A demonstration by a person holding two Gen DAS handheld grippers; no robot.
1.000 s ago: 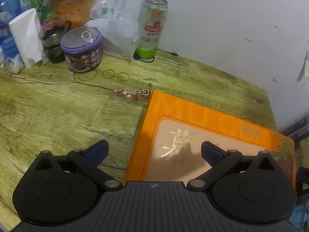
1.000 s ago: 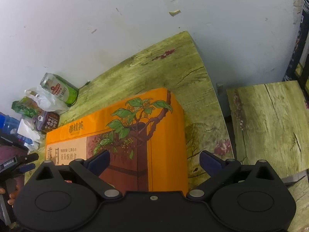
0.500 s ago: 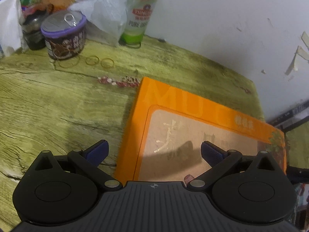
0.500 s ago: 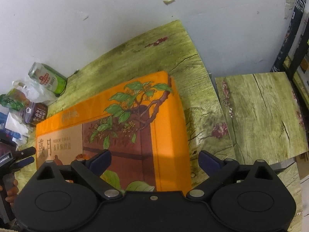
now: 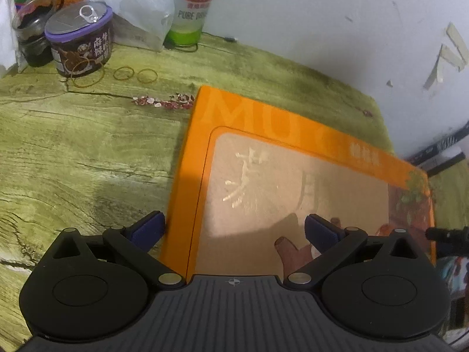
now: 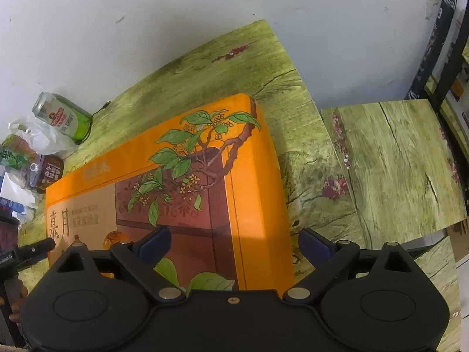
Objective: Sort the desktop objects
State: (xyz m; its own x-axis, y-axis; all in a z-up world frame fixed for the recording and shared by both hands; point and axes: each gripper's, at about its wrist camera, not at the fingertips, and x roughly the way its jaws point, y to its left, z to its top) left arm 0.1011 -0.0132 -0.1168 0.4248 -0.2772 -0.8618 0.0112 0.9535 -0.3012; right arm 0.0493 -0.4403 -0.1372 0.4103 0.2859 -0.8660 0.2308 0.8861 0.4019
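- A large flat orange gift box (image 5: 293,182) lay on the green wood-grain table (image 5: 73,152), its far long edge toward the white wall (image 5: 307,29).
- Pale letters "MU" showed faintly along the box's orange border; the rest of that word was too washed out to read.
- The beige panel on the lid carried two big gold characters, which the right wrist view showed clearly as "慕月" (image 6: 59,223); the smaller lines of writing beside them were too fine to read.
- The other end of the lid (image 6: 205,158) bore a painted branch with green leaves and small yellow blossoms over a red-brown panel.
- The left gripper (image 5: 234,228) hung over the box's left end, its blue fingers (image 5: 146,228) spread wide, one beside the box's edge and one above the lid; neither clearly touched the box.
- The right gripper (image 6: 234,243) straddled the box's right end with its jaws wide but closing; its pads (image 6: 313,243) did not yet press on the box.
- At the back, against the wall, stood a green can (image 5: 192,8) printed "TSINGTAO" and "PURE DRAFT", the last letters turned out of sight.
- Beside it sat a crumpled clear plastic bag (image 5: 140,3), and a purple-rimmed tin (image 5: 79,41) with a ring-pull lid and a dark label in Chinese characters that I could not read.
- Three rubber bands (image 5: 123,73) lay loose on the table in front of the tin.
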